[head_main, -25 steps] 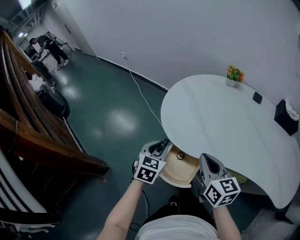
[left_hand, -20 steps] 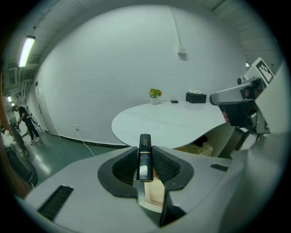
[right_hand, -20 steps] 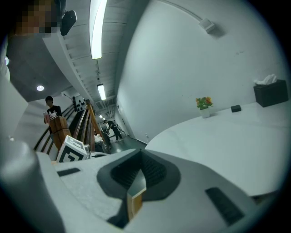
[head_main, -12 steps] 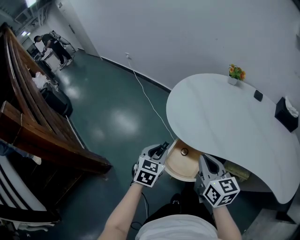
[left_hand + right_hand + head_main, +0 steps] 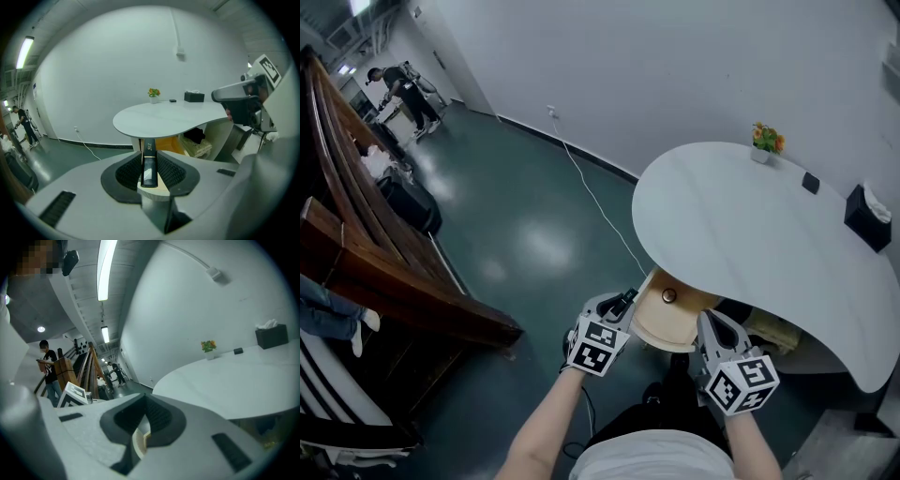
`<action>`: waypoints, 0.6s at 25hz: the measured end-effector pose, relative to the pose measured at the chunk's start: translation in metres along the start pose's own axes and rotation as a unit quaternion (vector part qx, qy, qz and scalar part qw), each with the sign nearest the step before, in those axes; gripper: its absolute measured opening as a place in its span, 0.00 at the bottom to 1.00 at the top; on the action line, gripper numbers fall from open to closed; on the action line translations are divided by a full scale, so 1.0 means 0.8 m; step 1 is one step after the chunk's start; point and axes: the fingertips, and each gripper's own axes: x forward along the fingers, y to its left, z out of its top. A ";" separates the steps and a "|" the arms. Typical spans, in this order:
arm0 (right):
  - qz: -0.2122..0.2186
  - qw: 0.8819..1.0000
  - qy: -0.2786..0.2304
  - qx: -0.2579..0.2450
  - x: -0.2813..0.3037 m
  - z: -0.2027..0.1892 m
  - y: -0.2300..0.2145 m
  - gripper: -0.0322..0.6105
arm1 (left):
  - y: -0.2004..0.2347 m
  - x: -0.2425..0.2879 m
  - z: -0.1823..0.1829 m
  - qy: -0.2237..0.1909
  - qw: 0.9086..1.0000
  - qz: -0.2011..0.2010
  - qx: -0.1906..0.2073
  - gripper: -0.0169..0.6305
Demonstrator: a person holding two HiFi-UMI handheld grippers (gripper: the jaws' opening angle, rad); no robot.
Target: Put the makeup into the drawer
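A slim black makeup tube (image 5: pixel 149 169) with a pale printed end sits upright between the pads of my left gripper (image 5: pixel 149 159), which is shut on it. In the head view the left gripper (image 5: pixel 622 303) hangs at the left edge of the light wooden drawer (image 5: pixel 661 328), which stands out from under the white round table (image 5: pixel 750 225). A small round dark thing (image 5: pixel 668 295) shows in the drawer. My right gripper (image 5: pixel 711 324) is at the drawer's right edge. In the right gripper view its jaws (image 5: pixel 143 425) stand close together around the drawer's pale rim (image 5: pixel 139 442).
A small potted plant (image 5: pixel 766 141), a small black item (image 5: pixel 811 183) and a black tissue box (image 5: pixel 867 216) stand on the table's far side. A yellowish bundle (image 5: pixel 773 333) lies under the table. A white cable (image 5: pixel 591 197) crosses the green floor. Wooden railings (image 5: pixel 384 272) run along the left.
In the head view the drawer's near rim and the table have shifted up and slightly right. Both grippers keep their places in the picture, and the left keeps its hold on the tube.
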 end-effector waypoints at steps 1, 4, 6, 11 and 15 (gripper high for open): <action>-0.003 1.000 0.000 0.001 -0.003 -0.003 0.001 0.05 | -0.003 -0.001 -0.003 0.002 1.000 -0.003 0.002 0.18; -0.013 1.000 0.000 0.006 -0.013 -0.010 -0.001 0.05 | -0.014 0.002 -0.015 0.014 1.000 -0.017 0.009 0.18; -0.021 1.000 0.001 0.011 -0.020 -0.014 -0.005 0.05 | -0.023 0.006 -0.020 0.020 0.999 -0.025 0.015 0.18; -0.043 0.999 0.005 0.023 -0.034 -0.024 -0.020 0.05 | -0.044 0.024 -0.028 0.038 0.998 -0.050 0.029 0.18; -0.059 0.998 0.005 0.034 -0.040 -0.026 -0.041 0.05 | -0.065 0.050 -0.028 0.054 0.995 -0.073 0.050 0.18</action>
